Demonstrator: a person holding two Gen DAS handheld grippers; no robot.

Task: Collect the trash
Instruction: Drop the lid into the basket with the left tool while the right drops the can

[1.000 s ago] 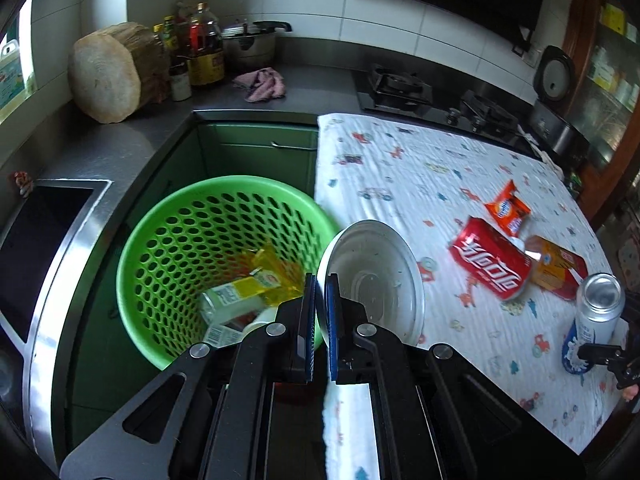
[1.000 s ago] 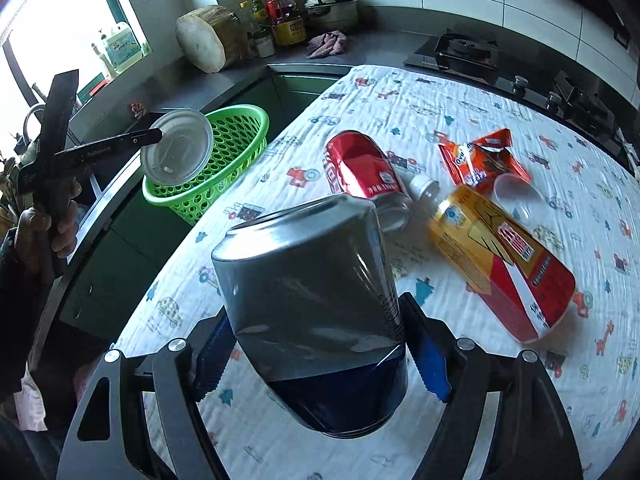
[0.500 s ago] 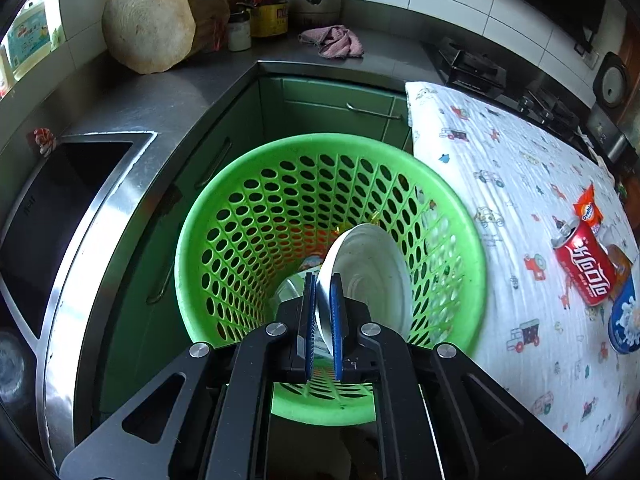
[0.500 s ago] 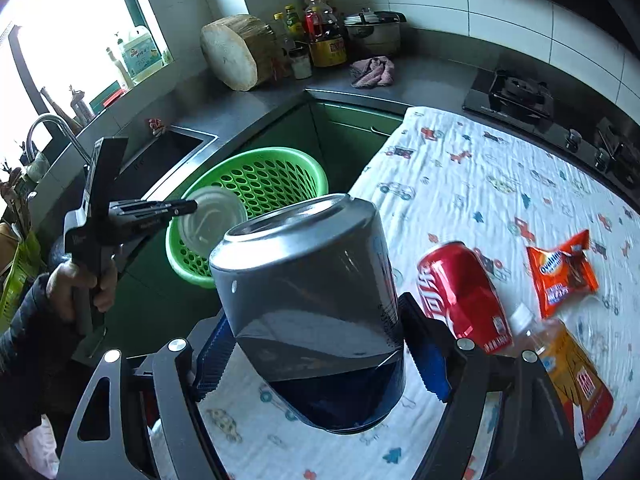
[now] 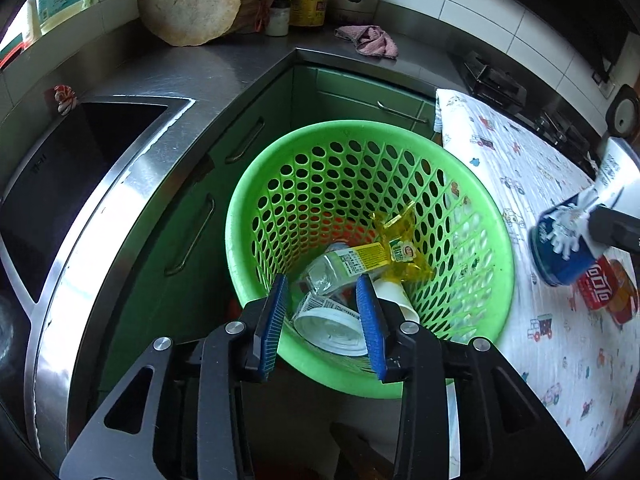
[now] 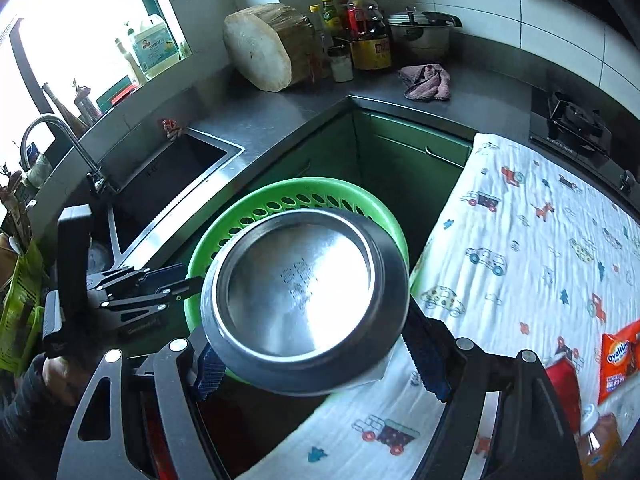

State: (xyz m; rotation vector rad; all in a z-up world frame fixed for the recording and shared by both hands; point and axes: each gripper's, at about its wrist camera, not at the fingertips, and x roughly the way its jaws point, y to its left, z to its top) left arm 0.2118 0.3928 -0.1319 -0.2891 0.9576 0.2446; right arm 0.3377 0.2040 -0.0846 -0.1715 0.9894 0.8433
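My left gripper (image 5: 322, 280) hangs over the green basket (image 5: 240, 216), its jaws opening with nothing pressed between the pads. The white plastic lid (image 5: 332, 330) lies loose below it in the basket, beside a clear bottle (image 5: 348, 264), a yellow wrapper (image 5: 404, 248) and a paper cup (image 5: 394, 296). My right gripper (image 6: 312, 344) is shut on a silver and blue can (image 6: 304, 300), held tilted over the near rim of the basket (image 6: 280, 196). The same can (image 5: 564, 244) shows at the right of the left wrist view. A red cola can (image 6: 560, 384), an orange packet (image 6: 618, 360) and a bottle (image 6: 600, 440) lie on the table.
The table's printed cloth (image 6: 540, 240) borders the basket on the right. A steel sink (image 5: 60, 168) with a tap (image 6: 60, 140) is on the left. A wooden block (image 5: 188, 0), bottles, a pot and a pink cloth (image 5: 368, 40) stand on the far counter, and a stove (image 6: 572, 120) is behind the table.
The left gripper moved over the basket, opened and let the white lid drop in. The right gripper carried the can left from the table to the basket's rim.
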